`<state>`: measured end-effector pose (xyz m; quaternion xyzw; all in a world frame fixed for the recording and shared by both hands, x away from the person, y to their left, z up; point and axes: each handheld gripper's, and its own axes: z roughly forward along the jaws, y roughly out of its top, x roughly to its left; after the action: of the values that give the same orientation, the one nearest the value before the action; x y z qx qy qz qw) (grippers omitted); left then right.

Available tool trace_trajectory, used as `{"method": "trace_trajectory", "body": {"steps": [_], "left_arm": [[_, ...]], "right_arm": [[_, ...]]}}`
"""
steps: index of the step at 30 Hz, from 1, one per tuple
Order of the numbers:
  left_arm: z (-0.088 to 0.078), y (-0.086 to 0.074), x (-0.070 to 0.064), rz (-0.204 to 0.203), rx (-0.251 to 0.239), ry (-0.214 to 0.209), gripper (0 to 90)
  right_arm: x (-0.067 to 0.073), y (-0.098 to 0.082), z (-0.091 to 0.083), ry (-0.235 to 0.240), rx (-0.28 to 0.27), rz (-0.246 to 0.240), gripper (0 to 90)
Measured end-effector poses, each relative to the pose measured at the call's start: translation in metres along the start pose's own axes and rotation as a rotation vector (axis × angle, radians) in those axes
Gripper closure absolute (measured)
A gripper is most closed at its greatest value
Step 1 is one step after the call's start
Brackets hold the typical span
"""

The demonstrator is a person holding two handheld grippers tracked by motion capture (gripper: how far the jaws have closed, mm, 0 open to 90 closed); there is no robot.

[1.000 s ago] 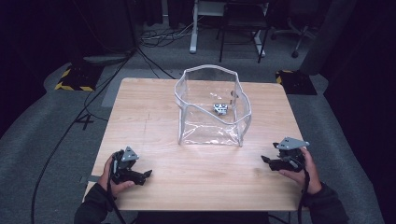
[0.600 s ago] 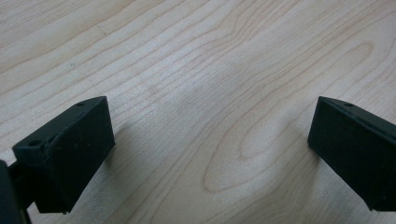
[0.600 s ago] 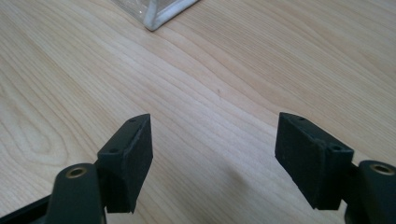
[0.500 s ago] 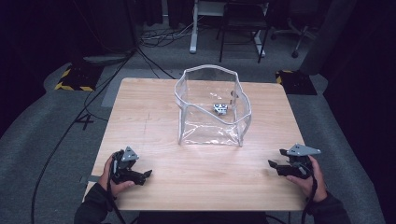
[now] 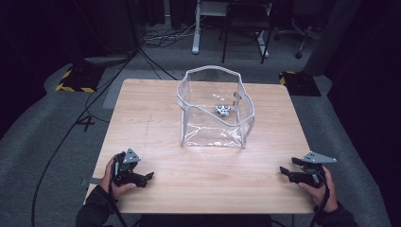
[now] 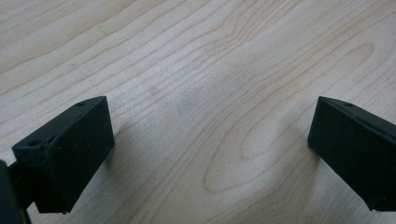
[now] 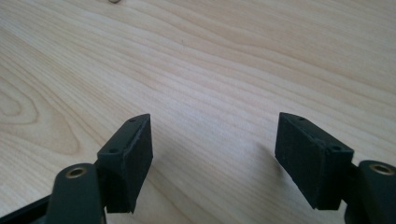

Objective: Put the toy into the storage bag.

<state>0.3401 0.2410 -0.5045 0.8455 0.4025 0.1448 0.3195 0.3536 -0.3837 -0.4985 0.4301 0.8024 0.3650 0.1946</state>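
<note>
While both hands rest low at the near table edge, nothing is gripped.
Container: clear plastic bin (image 5: 215, 113), soft wavy rim, open top, standing upright on wooden table (image 5: 208, 165), ahead of both grippers and between them, well apart from each.
Contents: one small black-and-white object (image 5: 222, 110) on bin floor toward the far-right side; too small to tell what it is.
Left gripper (image 5: 149, 177): near-left corner of table, held in left hand (image 5: 116, 177), jaws wide apart w/ bare wood between; left gripper view shows jaws (image 6: 210, 154) low over the grain, no item.
Right gripper (image 5: 283, 170): near-right edge, in right hand (image 5: 319, 187), jaws part open, empty; right gripper view (image 7: 212, 154) shows bare wood between pads.
Change vs 1 s ago: right gripper has slid out toward the right table edge and nearer the person, a bit lower; its jaws have just been closing slightly, nothing between them. Left gripper same spot. Bin and object unmoved.
</note>
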Motion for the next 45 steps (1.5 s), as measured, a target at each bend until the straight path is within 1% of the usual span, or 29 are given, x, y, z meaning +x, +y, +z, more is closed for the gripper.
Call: {"method": "trace_trajectory", "body": {"steps": [2,4,5,8,9,10,11,14,17,21,24,28,30,37,39,40,41,44,45], "left_arm": [[0.0002,-0.0001,0.0000,-0.001,-0.002,0.002,0.5],[0.0005,0.0000,-0.0001,-0.007,-0.006,0.003,0.5],[0.0004,0.0000,-0.0001,-0.007,-0.006,0.005,0.5],[0.0004,0.0000,-0.0002,-0.012,-0.005,0.005,0.5],[0.0002,0.0000,-0.0001,-0.013,-0.002,0.004,0.5],[0.0003,-0.0001,-0.0003,-0.015,-0.003,0.004,0.5],[0.0004,0.0000,0.0000,-0.013,-0.005,0.005,0.5],[0.0003,0.0000,0.0000,-0.014,-0.002,0.005,0.5],[0.0002,0.0000,0.0002,-0.009,-0.002,0.008,0.5],[-0.0002,-0.0002,-0.0003,-0.016,0.000,0.010,0.6],[-0.0002,-0.0002,-0.0003,-0.017,-0.001,0.012,0.6],[-0.0001,-0.0002,-0.0003,-0.017,-0.001,0.012,0.6],[0.0000,0.0000,0.0002,-0.010,-0.002,0.011,0.5],[0.0001,0.0000,0.0001,-0.012,-0.004,0.011,0.5],[-0.0002,0.0001,0.0003,-0.008,-0.004,0.016,0.5],[0.0000,0.0001,0.0003,-0.009,-0.004,0.014,0.5],[0.0002,-0.0001,0.0000,-0.015,-0.001,0.003,0.5],[0.0003,0.0003,0.0006,-0.013,0.001,0.000,0.4],[0.0002,0.0004,0.0008,-0.011,0.000,0.006,0.4]], "right_arm": [[-0.0009,-0.0024,-0.0024,-0.021,0.019,-0.001,27.4],[-0.0026,-0.0071,-0.0031,-0.038,0.006,0.018,26.8],[-0.0019,-0.0077,-0.0044,-0.038,0.008,0.034,26.3],[-0.0010,-0.0090,-0.0044,-0.046,0.009,0.026,23.3],[-0.0007,-0.0085,-0.0037,-0.044,0.010,0.020,22.2],[-0.0002,-0.0082,-0.0034,-0.042,0.010,0.027,22.0],[-0.0011,-0.0084,-0.0032,-0.046,0.010,0.014,21.9],[-0.0011,-0.0086,-0.0032,-0.049,0.011,0.009,21.8],[-0.0001,-0.0082,-0.0031,-0.048,0.012,0.018,21.5],[0.0004,-0.0079,-0.0026,-0.047,0.011,0.019,21.2],[-0.0003,-0.0073,-0.0011,-0.053,0.009,0.011,20.7],[0.0005,-0.0065,-0.0005,-0.044,0.008,0.021,20.5],[-0.0001,-0.0063,-0.0003,-0.043,0.010,0.015,20.6],[-0.0001,-0.0062,0.0001,-0.040,0.007,0.015,20.6],[0.0000,-0.0061,0.0005,-0.038,0.005,0.015,20.5],[-0.0003,-0.0059,0.0002,-0.036,0.009,0.013,20.5],[-0.0003,-0.0058,0.0004,-0.035,0.008,0.012,20.3],[-0.0002,-0.0057,0.0006,-0.030,0.009,0.015,20.0],[-0.0003,-0.0057,0.0006,-0.030,0.008,0.013,20.0]]}}
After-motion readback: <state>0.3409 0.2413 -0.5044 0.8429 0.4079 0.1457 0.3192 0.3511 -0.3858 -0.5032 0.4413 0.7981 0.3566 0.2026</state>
